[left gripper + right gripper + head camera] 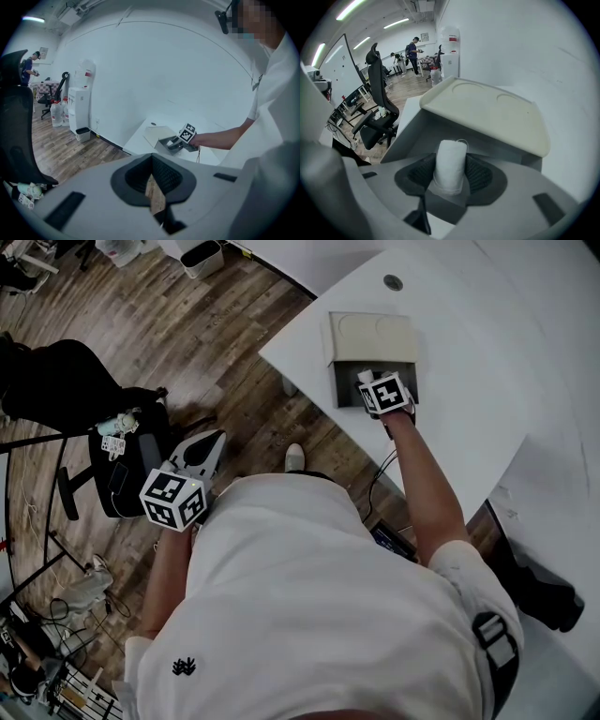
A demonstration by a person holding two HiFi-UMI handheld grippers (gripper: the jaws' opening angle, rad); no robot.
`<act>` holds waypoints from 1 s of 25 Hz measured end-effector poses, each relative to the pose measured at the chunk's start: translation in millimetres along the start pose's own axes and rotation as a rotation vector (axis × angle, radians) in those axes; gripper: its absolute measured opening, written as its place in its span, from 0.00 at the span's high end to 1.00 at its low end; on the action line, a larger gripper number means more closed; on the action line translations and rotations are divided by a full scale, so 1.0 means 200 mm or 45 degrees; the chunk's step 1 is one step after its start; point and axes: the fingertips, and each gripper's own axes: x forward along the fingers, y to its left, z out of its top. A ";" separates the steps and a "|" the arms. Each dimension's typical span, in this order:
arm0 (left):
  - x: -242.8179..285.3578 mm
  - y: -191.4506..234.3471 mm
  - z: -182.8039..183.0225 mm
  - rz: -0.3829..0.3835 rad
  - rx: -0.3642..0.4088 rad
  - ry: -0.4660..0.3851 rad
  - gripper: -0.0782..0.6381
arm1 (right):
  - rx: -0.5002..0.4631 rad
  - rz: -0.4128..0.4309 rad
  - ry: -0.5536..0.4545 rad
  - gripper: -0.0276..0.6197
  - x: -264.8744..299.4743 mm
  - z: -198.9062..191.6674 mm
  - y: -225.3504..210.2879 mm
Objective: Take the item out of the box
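1. Step I'm on: the grab. My right fingers are reaching steeply down into the grey rectangular box and have closed about halfway onto the white rolled-up cloth. Both dark ribbed pads look snug against its sides, so I'd call it a hold.
2. Where the item is: inside the box, not lifted yet as far as I can tell. The roll points along my fingers, with the box wall behind it and the cream-coloured plastic lid flipped open beyond that.
3. The box sits near the edge of the white curved surface, right in front of me.
4. My left fingers are closed up with the tips together and nothing in them. They hang off to my side over the wooden floor, well apart from the box. Basically idle.
5. Next move, my guess: pull the roll pretty much straight up until it clears the box rim, staying off the open lid, then carry it over to a bare bit of the surface.
6. Watch-out: it's soft, so it could squish or slide through if the squeeze is too light. The box may also try to come up with it, and the left side could pin it down if so.
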 end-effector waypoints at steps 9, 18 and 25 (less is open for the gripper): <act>-0.08 -0.02 -0.07 -0.070 0.024 0.001 0.88 | 0.101 -0.065 -0.159 0.65 -0.22 0.04 0.03; -0.22 0.05 -0.15 -0.166 0.052 -0.008 0.88 | 0.158 -0.154 -0.311 0.66 -0.45 0.11 0.18; -0.35 0.06 -0.21 -0.250 0.093 0.004 0.88 | 0.226 -0.215 -0.432 0.66 -0.66 0.10 0.36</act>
